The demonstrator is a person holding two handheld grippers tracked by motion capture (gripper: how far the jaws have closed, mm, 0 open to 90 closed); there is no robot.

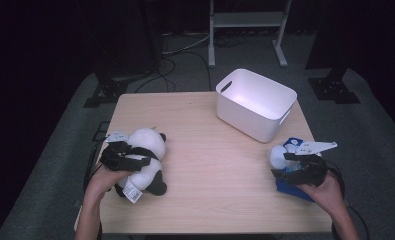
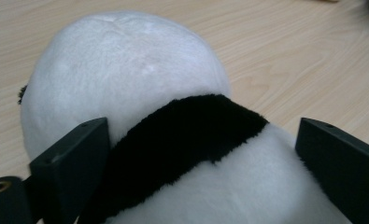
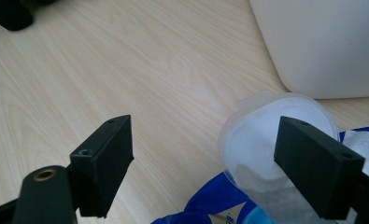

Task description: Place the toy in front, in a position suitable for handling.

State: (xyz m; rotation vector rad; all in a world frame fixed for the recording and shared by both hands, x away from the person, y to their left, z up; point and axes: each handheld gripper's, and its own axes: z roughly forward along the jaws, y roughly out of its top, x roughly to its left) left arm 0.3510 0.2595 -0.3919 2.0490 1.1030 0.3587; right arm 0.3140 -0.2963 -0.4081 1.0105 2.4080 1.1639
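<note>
A black-and-white panda plush (image 1: 147,142) lies on the left of the wooden table (image 1: 215,170). My left gripper (image 1: 134,156) is down over it. In the left gripper view its jaws stand wide apart on either side of the panda (image 2: 126,70), at the black band below the head, so my left gripper (image 2: 205,158) is open. At the right edge of the table, my right gripper (image 1: 291,162) is open over a round translucent white container (image 1: 277,154) lying on a blue packet (image 1: 291,190). The container (image 3: 257,140) sits by the right jaw of my right gripper (image 3: 210,158), above the blue packet (image 3: 215,200).
A white plastic bin (image 1: 250,117) with handle slots stands at the back right of the table, just beyond the container; its wall (image 3: 322,42) is close ahead in the right gripper view. Bare wood lies between the two hands. Dark floor, cables and stands surround the table.
</note>
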